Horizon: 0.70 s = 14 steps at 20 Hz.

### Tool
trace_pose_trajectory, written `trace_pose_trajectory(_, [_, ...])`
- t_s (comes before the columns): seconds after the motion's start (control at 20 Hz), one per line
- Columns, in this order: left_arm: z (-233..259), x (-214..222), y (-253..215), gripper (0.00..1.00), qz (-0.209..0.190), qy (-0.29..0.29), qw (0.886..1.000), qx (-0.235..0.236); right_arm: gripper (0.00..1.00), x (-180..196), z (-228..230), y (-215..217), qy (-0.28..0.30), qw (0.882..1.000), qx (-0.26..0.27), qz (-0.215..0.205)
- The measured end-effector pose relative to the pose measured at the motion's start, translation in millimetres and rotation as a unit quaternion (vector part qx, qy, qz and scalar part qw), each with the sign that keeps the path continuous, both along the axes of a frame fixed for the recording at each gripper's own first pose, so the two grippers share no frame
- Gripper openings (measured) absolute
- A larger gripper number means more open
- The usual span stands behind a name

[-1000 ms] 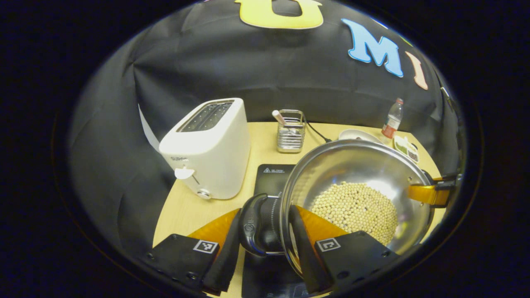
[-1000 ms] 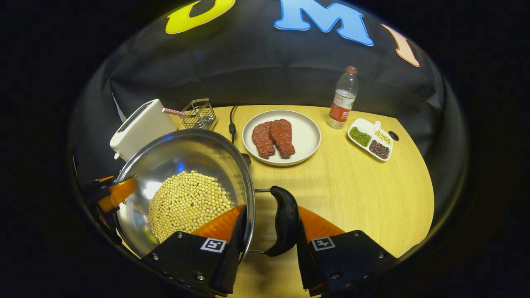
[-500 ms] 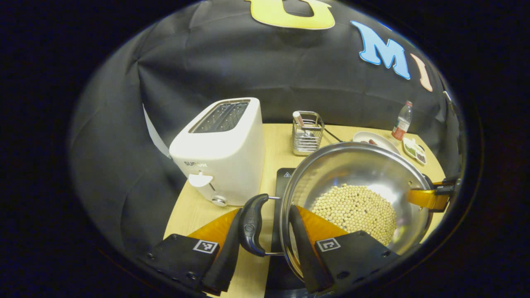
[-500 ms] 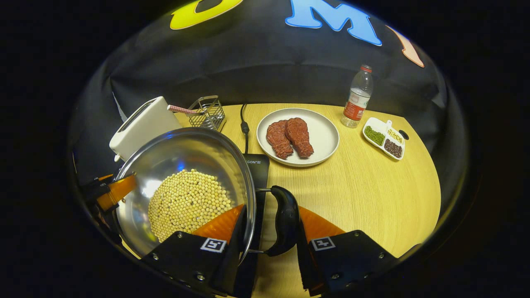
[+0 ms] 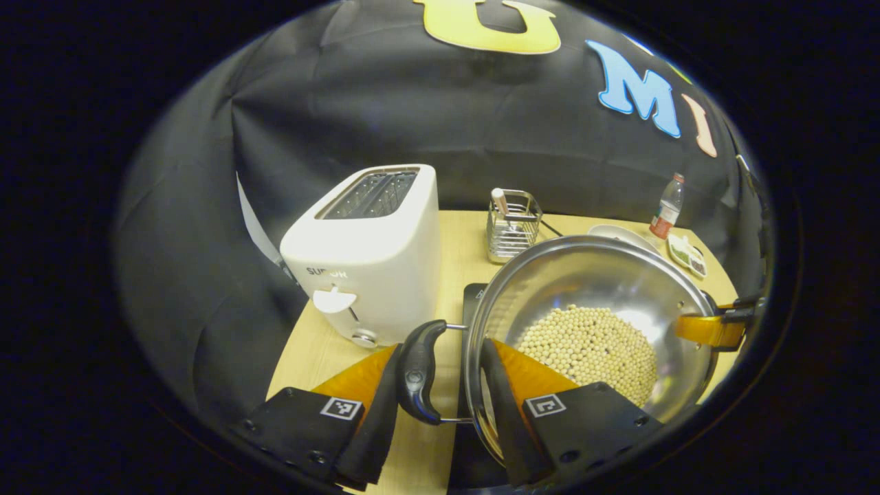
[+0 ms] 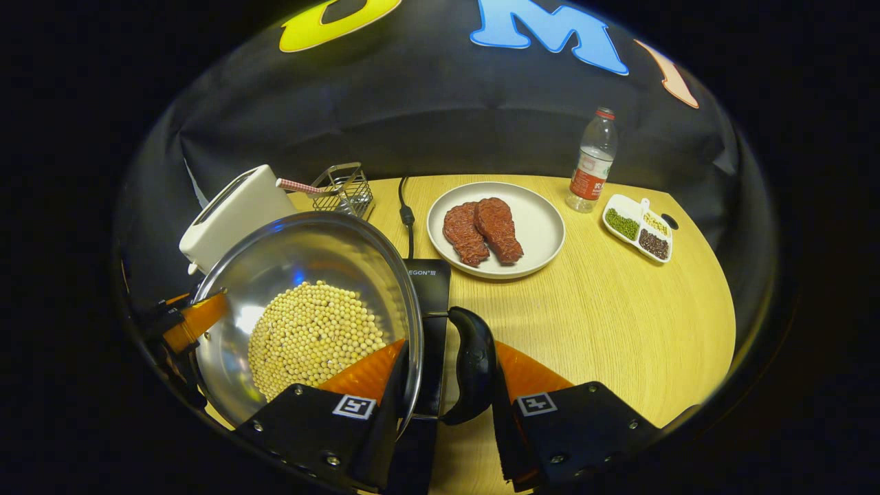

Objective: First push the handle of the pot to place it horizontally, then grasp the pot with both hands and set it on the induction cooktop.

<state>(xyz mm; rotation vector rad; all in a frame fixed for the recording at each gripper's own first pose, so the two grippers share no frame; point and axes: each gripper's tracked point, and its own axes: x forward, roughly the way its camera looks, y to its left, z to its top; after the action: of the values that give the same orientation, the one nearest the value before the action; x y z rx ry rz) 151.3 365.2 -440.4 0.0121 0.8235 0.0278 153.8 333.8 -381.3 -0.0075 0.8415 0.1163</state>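
Both claws grip: we have the left claw (image 5: 440, 392) and right claw (image 6: 447, 385) each pinching handle and rim of the pot (image 5: 591, 302), which sits over the cooktop (image 6: 430, 282), toaster (image 5: 368, 251) close left.

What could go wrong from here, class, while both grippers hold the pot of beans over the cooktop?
1. The pot holds loose beans; any tilt could spill them.
2. Each gripper pinches one side handle; uneven lowering could slip it.
3. The toaster stands close beside the cooktop; the pot could knock it.
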Motion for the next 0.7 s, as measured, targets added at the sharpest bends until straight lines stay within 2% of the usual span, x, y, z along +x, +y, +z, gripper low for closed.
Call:
trace_pose_trajectory(0.05, [0.3, 0.2, -0.2, 0.68, 0.003, -0.003, 1.0, -0.002, 0.6, 0.8, 0.3, 0.3, -0.003, 1.0, 0.004, 0.001])
trace_pose_trajectory(0.1, [0.4, -1.8, 1.1, 0.7, 0.007, -0.006, 1.0, -0.005, 0.6, 1.8, 0.0, 1.1, -0.006, 1.0, 0.007, 0.004])
trace_pose_trajectory(0.15, [1.5, -3.5, 2.4, 0.75, 0.013, -0.007, 1.0, -0.009, 0.61, 1.9, 0.9, 0.7, -0.008, 1.0, 0.007, 0.009])
trace_pose_trajectory(0.2, [3.5, -6.3, 7.3, 0.75, 0.02, -0.01, 1.0, -0.007, 0.64, 2.2, 4.0, -0.7, -0.015, 1.0, 0.007, 0.013])
trace_pose_trajectory(0.25, [8.5, -9.7, 10.9, 0.82, 0.026, -0.014, 1.0, -0.006, 0.61, 2.7, 8.4, -2.9, -0.024, 1.0, 0.01, 0.016])
trace_pose_trajectory(0.3, [15.6, -13.1, 14.4, 0.84, 0.033, -0.022, 0.999, -0.007, 0.73, 2.3, 14.2, -5.7, -0.036, 0.999, 0.018, 0.016])
trace_pose_trajectory(0.35, [24.1, -17.7, 17.3, 0.87, 0.041, -0.031, 0.999, -0.008, 0.76, 2.9, 22.3, -8.5, -0.048, 0.998, 0.028, 0.016])
trace_pose_trajectory(0.4, [34.8, -21.3, 19.3, 0.94, 0.049, -0.043, 0.998, -0.007, 0.79, 2.0, 32.3, -12.2, -0.06, 0.997, 0.04, 0.016])
trace_pose_trajectory(0.45, [48.5, -24.0, 21.8, 0.89, 0.057, -0.057, 0.997, -0.003, 0.8, 0.9, 42.6, -17.3, -0.074, 0.996, 0.049, 0.017])
trace_pose_trajectory(0.5, [62.9, -26.7, 20.8, 0.95, 0.063, -0.073, 0.995, 0.001, 0.86, -0.2, 54.6, -28.2, -0.09, 0.995, 0.049, 0.016])
trace_pose_trajectory(0.55, [77.9, -28.4, 17.5, 0.94, 0.07, -0.09, 0.993, 0.002, 0.88, -0.8, 67.1, -38.8, -0.108, 0.993, 0.047, 0.016])
trace_pose_trajectory(0.65, [112.5, -34.8, 1.6, 0.89, 0.078, -0.12, 0.99, -0.005, 0.88, -6.7, 94.8, -58.6, -0.144, 0.989, 0.041, 0.017])
trace_pose_trajectory(0.7, [127.2, -36.3, -10.7, 0.92, 0.082, -0.135, 0.987, -0.01, 0.88, -11.0, 109.5, -69.6, -0.159, 0.986, 0.038, 0.019])
